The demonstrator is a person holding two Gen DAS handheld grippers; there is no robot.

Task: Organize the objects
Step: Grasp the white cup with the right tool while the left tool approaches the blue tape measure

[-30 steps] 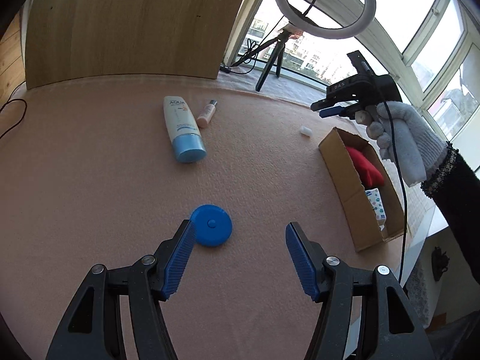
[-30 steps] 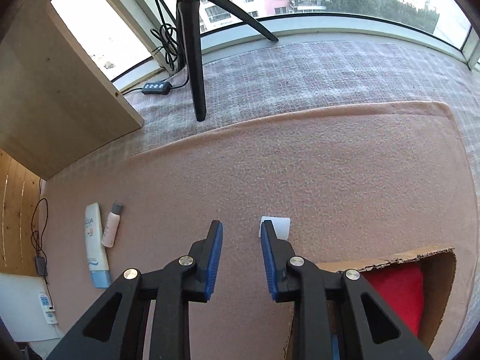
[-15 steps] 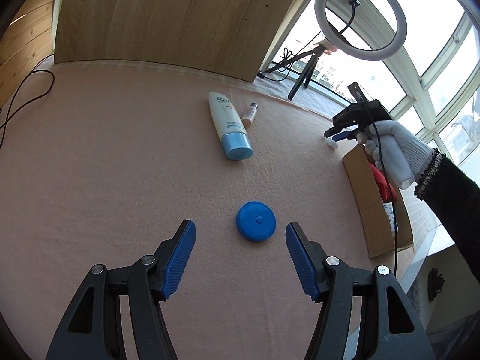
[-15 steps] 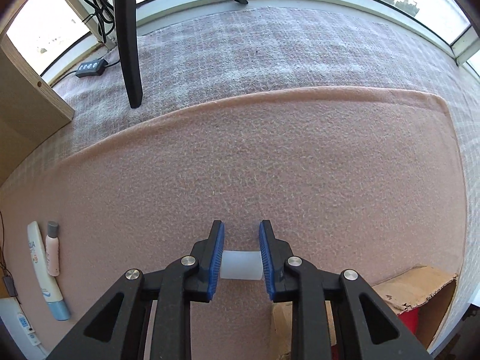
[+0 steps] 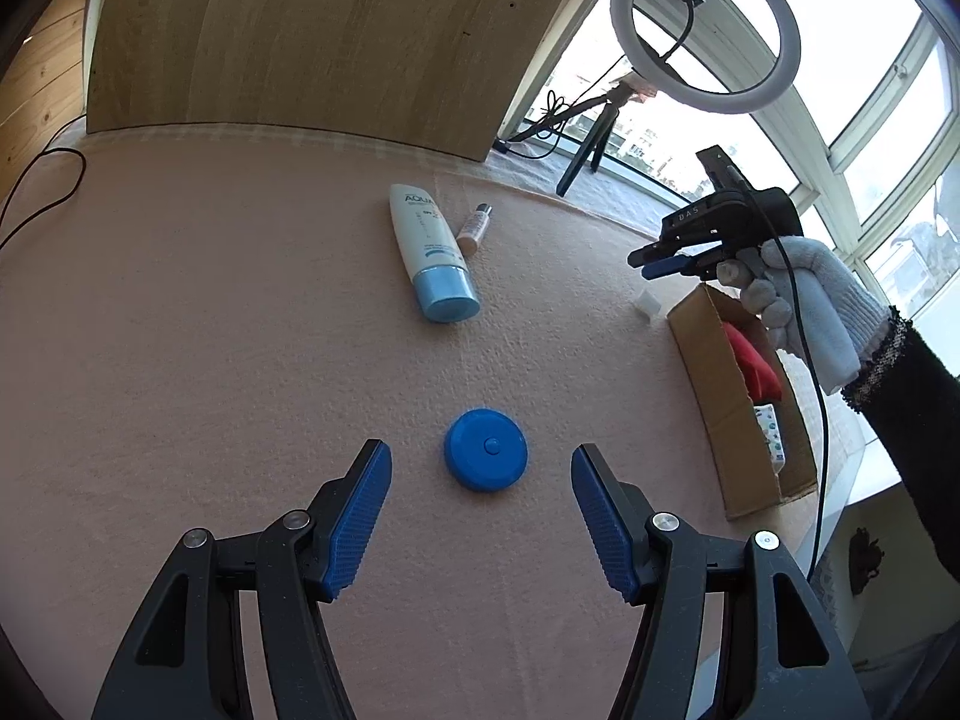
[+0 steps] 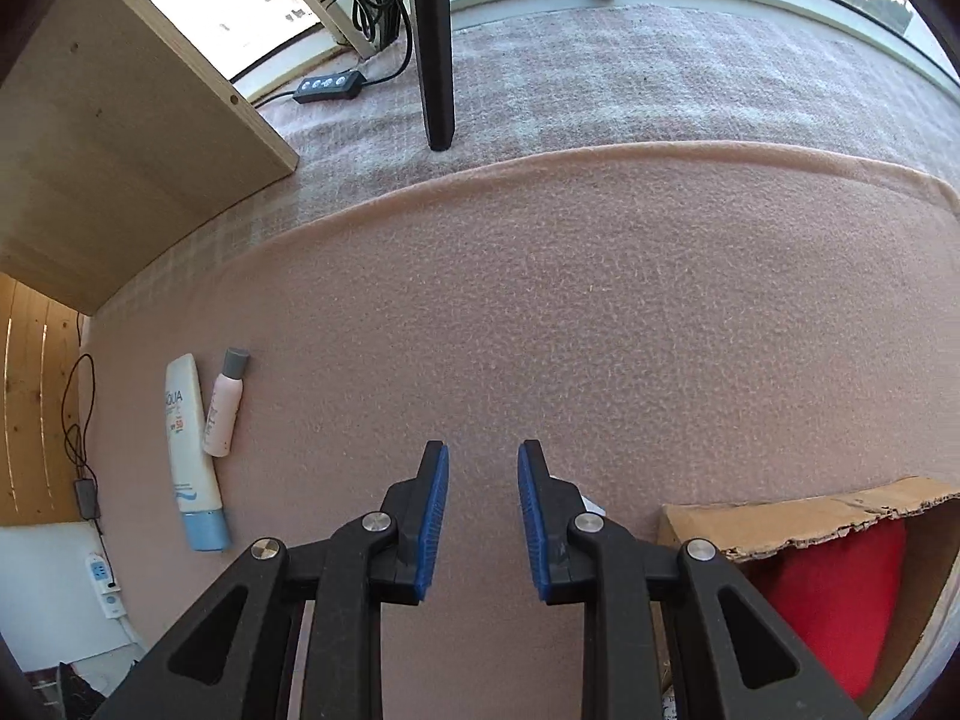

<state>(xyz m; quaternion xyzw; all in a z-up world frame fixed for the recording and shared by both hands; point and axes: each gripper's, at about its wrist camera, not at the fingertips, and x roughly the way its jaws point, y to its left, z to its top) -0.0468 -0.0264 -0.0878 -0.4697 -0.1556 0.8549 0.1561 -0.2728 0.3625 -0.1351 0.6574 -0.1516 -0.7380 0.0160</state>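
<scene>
A round blue disc (image 5: 486, 457) lies on the pink blanket, centred just ahead of my left gripper (image 5: 479, 450), which stands wide open above it. A white AQUA tube (image 5: 429, 252) (image 6: 189, 444) and a small pink bottle (image 5: 474, 228) (image 6: 223, 402) lie side by side farther off. My right gripper (image 6: 483, 450) (image 5: 645, 264), held by a gloved hand, hovers narrowly open with nothing between its fingers. A small white piece (image 5: 649, 304) lies on the blanket under it, beside the cardboard box (image 5: 720, 396) (image 6: 810, 507). In the right wrist view only its corner (image 6: 594, 504) shows behind the right finger.
The box holds a red item (image 5: 753, 354) (image 6: 840, 588) and a printed packet (image 5: 771, 426). A ring light on a tripod (image 5: 705, 30) stands on the grey checked rug; its leg (image 6: 435, 60) is ahead of the right gripper. A wooden panel (image 5: 300, 30) closes the far side.
The right gripper stood around the white piece half a second ago; now it has risen without it. The left gripper has swung so the blue disc sits centred between its fingers.
</scene>
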